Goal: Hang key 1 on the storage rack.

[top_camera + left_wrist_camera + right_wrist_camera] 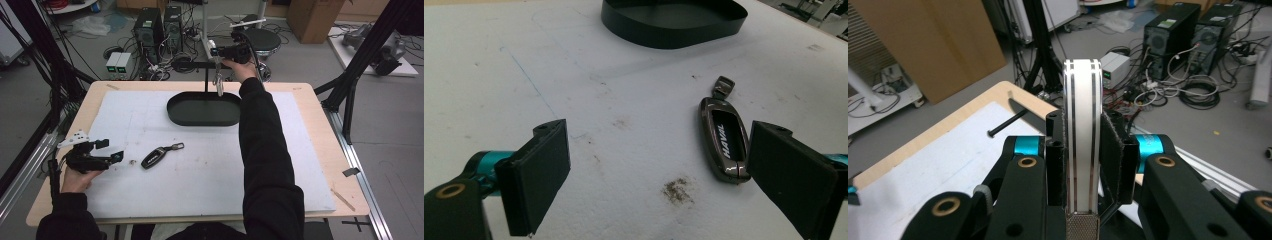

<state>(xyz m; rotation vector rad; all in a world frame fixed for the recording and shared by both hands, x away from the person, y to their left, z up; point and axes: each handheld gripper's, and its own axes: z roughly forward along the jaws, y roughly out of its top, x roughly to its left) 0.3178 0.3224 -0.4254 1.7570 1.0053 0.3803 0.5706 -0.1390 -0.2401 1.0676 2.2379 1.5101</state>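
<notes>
The brand name "HAVAL" is printed in white capitals lengthwise on the dark face of the car key fob (723, 141). No other lettering in the views is legible.

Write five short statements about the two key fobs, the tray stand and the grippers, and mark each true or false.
1. The right gripper is clamped on a white key fob. True.
2. The left gripper is shut on the dark key fob. False: its jaws stand open, and the fob lies on the white mat.
3. The dark key fob lies inside the black tray. False: it lies on the mat, nearer the person than the tray.
4. The tray holds nothing. True.
5. The white fob is held above the far edge of the table. True.
</notes>
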